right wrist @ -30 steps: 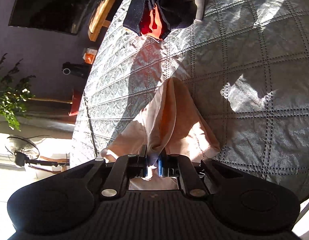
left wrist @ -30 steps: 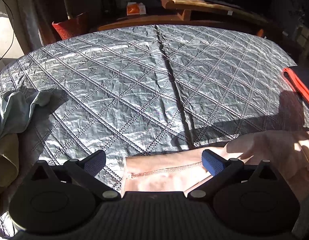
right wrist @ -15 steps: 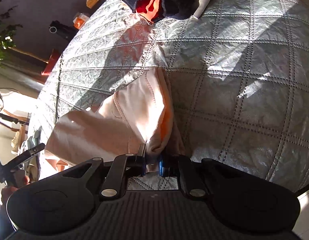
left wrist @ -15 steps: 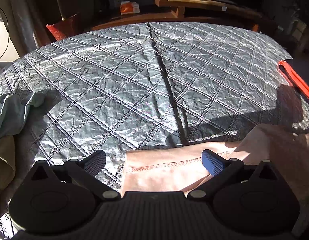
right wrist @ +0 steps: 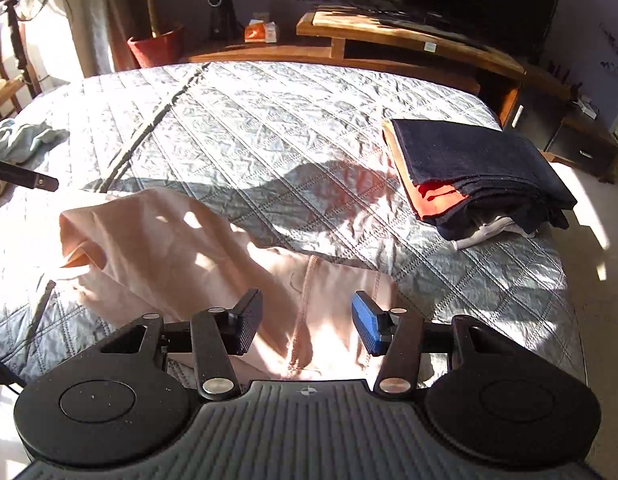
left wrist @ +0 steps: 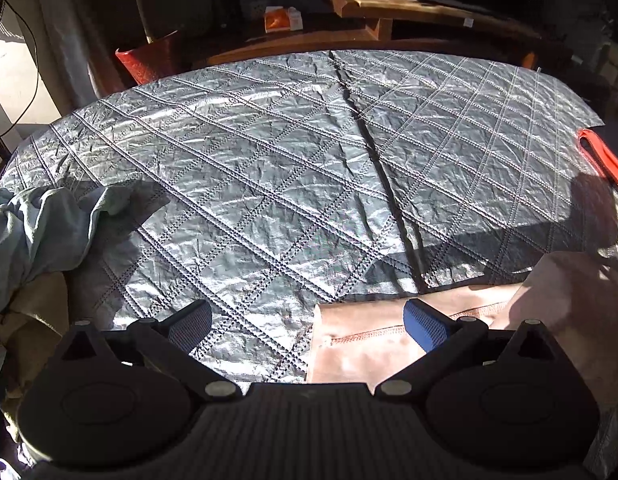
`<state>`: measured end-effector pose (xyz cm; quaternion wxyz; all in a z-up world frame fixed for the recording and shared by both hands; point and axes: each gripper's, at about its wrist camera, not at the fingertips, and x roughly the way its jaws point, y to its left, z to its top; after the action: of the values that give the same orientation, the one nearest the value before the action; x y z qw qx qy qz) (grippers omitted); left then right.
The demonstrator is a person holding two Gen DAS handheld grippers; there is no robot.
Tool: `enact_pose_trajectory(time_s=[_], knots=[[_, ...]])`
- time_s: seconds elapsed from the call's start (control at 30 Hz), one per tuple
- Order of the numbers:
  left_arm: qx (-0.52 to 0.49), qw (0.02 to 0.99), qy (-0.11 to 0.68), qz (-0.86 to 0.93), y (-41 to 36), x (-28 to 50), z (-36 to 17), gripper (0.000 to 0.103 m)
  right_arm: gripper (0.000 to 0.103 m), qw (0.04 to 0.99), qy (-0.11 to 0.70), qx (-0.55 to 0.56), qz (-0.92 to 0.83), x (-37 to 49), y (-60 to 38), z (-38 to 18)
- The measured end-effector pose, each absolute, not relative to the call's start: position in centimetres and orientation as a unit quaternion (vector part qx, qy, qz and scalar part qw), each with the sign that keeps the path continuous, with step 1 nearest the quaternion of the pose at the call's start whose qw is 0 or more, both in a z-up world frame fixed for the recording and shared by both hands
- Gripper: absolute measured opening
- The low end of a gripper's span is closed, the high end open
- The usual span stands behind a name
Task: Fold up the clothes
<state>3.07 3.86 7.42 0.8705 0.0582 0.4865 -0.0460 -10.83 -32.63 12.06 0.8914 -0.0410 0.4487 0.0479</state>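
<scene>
Pink garment (right wrist: 157, 248) lies partly folded on quilted bed cover (right wrist: 293, 128), lower centre of right wrist view. My right tongs (right wrist: 307, 322) above it, jaws opening, cloth below but not pinched. My left tongs (left wrist: 309, 326) spread wide, nothing clamped; garment's stitched hem under its blue pad, lower right of left wrist view. Folded dark stack (right wrist: 481, 176) right of frame. Crumpled pale-green clothing (left wrist: 33, 232) at left edge.
</scene>
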Motion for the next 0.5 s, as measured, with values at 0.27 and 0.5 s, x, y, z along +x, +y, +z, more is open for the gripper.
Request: enact_pose_trajectory(time_s=[0.27, 0.5], knots=[[0.105, 0.856, 0.504, -0.054, 5.1, 2.2, 6.6, 0.102, 0.058, 0.875, 0.420, -0.143, 0.192, -9.2, -20.2, 9.5], [0.091, 0.838, 0.531, -0.083, 7.1, 0.7, 4.9, 0.102, 0.058, 0.889, 0.407, -0.120, 0.171, -8.0, -18.8, 8.0]])
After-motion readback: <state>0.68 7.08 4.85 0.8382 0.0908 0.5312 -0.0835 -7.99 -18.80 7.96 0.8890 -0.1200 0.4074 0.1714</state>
